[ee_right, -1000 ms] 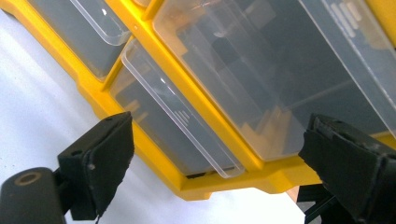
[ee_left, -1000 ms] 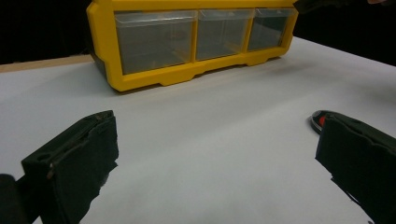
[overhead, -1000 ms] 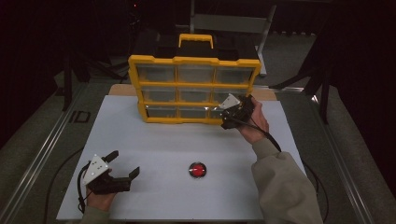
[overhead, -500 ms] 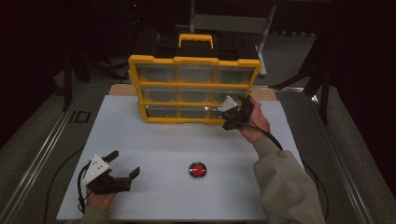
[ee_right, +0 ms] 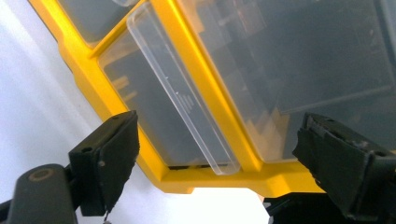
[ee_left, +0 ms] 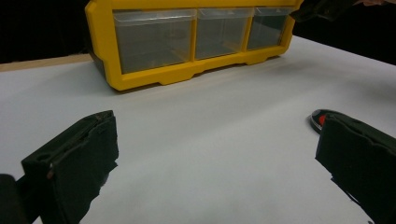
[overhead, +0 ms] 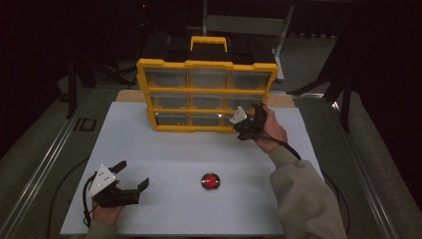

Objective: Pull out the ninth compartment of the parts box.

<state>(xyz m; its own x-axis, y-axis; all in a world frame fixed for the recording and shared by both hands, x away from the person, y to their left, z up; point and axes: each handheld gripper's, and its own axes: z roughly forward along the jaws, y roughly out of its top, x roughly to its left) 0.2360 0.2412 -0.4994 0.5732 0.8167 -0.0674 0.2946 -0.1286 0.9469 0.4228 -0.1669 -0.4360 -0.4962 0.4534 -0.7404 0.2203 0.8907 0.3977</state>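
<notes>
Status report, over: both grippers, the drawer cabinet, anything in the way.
Right gripper open at the yellow drawer cabinet, fingers straddling the bottom right drawer. Left gripper open, low over the white table. Red button lies apart, nothing blocking.

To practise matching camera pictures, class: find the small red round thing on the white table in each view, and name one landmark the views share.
High view: the red round thing lies low, just right of centre, on the white table, between the two grippers.
Left gripper view: it peeks out at the right edge, partly behind the right-hand jaw.
Right gripper view: not in it.
Shared landmark: the yellow drawer box.
</notes>
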